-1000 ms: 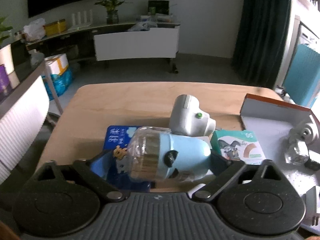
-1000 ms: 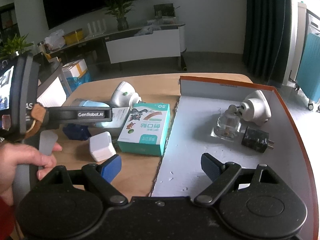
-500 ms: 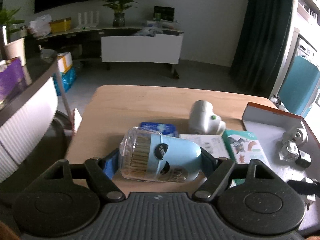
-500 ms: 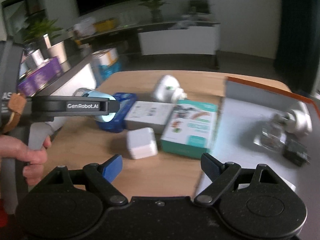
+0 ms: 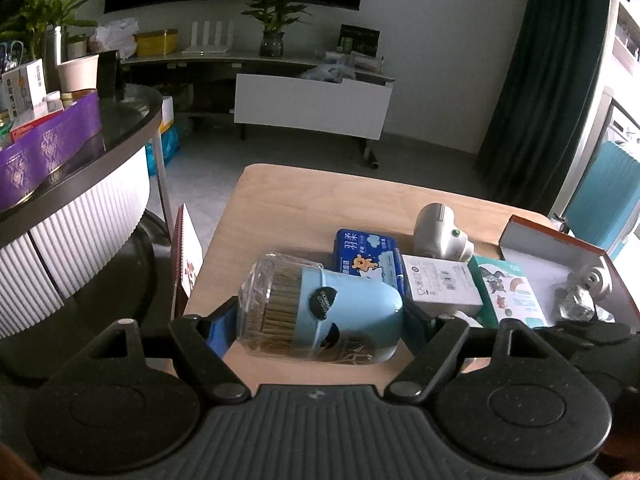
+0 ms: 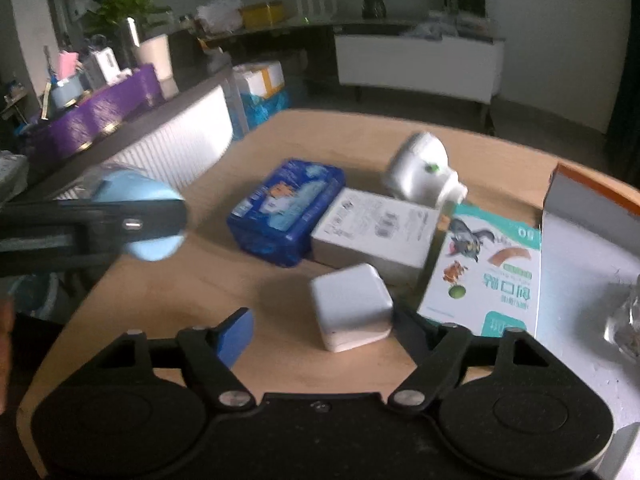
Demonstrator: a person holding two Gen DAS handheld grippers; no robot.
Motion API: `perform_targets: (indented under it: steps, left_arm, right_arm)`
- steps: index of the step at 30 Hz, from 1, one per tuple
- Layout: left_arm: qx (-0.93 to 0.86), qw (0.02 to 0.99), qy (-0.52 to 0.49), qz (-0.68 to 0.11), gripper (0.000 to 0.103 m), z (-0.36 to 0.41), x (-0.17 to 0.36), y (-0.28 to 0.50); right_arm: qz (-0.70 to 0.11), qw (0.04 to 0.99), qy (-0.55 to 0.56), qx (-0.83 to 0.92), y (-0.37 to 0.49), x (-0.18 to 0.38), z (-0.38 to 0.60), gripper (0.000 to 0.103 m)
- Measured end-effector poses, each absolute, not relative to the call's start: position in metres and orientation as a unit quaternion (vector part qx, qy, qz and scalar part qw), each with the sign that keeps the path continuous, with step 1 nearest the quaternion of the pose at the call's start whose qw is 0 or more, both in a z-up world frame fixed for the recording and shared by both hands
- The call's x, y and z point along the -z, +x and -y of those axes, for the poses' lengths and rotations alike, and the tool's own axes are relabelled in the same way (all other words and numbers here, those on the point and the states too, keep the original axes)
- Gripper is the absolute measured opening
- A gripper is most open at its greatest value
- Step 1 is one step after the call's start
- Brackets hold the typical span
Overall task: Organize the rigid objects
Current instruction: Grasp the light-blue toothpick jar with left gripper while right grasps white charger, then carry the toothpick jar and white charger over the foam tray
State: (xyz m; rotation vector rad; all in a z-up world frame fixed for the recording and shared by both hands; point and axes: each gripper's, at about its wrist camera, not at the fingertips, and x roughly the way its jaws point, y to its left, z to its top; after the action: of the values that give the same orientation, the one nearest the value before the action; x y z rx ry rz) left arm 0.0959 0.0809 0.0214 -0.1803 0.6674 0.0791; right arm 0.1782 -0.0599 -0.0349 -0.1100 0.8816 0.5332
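Now the left tongs (image 5: 320,320) gripped the lifted jar (image 5: 320,312); the right tongs (image 6: 324,330), narrowing, straddled the white cube (image 6: 350,306), boxes (image 6: 376,234) crowding beyond.

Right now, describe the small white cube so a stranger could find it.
On the wooden table, look nearest the right gripper, in front of the flat white box. The small white cube sits there: plain, rounded, unprinted, unlike its neighbours.
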Motion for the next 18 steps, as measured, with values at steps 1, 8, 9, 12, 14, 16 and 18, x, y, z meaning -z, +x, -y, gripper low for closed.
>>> perform_targets:
  steps: [1,8,9,12,14,16,18]
  left_arm:
    - [-0.037,0.940,-0.092,-0.326,0.081,-0.082,-0.022,0.095]
    - [-0.037,0.939,-0.100,-0.326,0.081,-0.082,-0.018,0.092]
    - [-0.037,0.940,-0.101,-0.325,0.081,-0.082,-0.018,0.092]
    - [-0.036,0.941,-0.101,-0.321,0.081,-0.082,-0.021,0.090]
    - [-0.036,0.942,-0.100,-0.318,0.081,-0.080,-0.023,0.089]
    - [-0.038,0.943,-0.100,-0.315,0.081,-0.079,-0.025,0.087]
    - [-0.036,0.944,-0.100,-0.313,0.081,-0.077,-0.027,0.086]
  right_arm:
    - [-0.427,0.867,-0.050,-0.252,0.182,0.038,0.061,0.086]
    - [-0.420,0.870,-0.088,-0.241,0.187,0.038,0.047,0.063]
    - [-0.423,0.869,-0.083,-0.242,0.186,0.037,0.048,0.063]
    - [-0.411,0.876,-0.075,-0.240,0.179,0.031,0.051,0.062]
    - [-0.405,0.878,-0.070,-0.245,0.173,0.023,0.052,0.062]
    - [-0.396,0.883,-0.063,-0.245,0.166,0.014,0.056,0.062]
    - [-0.386,0.888,-0.060,-0.243,0.158,0.005,0.061,0.062]
